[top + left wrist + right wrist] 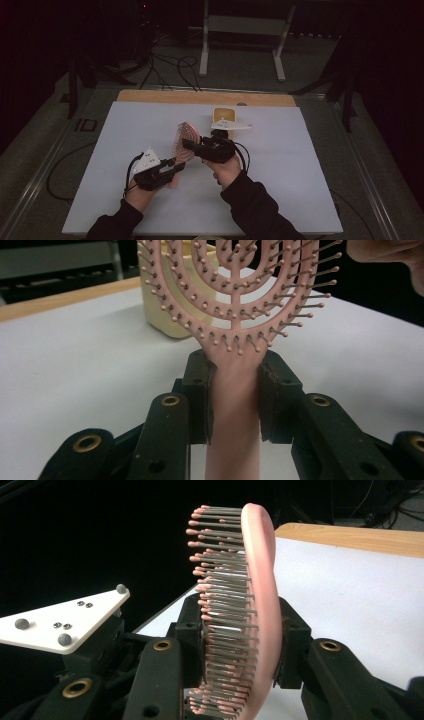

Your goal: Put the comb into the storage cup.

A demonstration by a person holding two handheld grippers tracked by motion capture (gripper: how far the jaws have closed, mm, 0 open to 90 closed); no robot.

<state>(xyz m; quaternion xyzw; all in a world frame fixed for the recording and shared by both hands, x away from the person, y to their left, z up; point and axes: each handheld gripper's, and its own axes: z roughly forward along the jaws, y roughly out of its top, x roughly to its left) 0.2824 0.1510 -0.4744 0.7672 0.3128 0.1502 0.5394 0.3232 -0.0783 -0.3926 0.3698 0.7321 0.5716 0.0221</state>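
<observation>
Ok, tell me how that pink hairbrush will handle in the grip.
The pink hairbrush looks rigid: it stays straight between both grippers. Its open, slotted head suggests it's light. The bristles probably flex under a pad, so that hold may slip.

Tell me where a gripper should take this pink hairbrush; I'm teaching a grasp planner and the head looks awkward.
Grip the hairbrush by its smooth, narrow handle, just below the bristled head, coming from the handle end with one jaw on each side edge, as the left gripper does. The right gripper clamps the head across bristles and back, likely a less even seat.

The pink hairbrush (pixel 235 315) is cut off top and bottom.
</observation>
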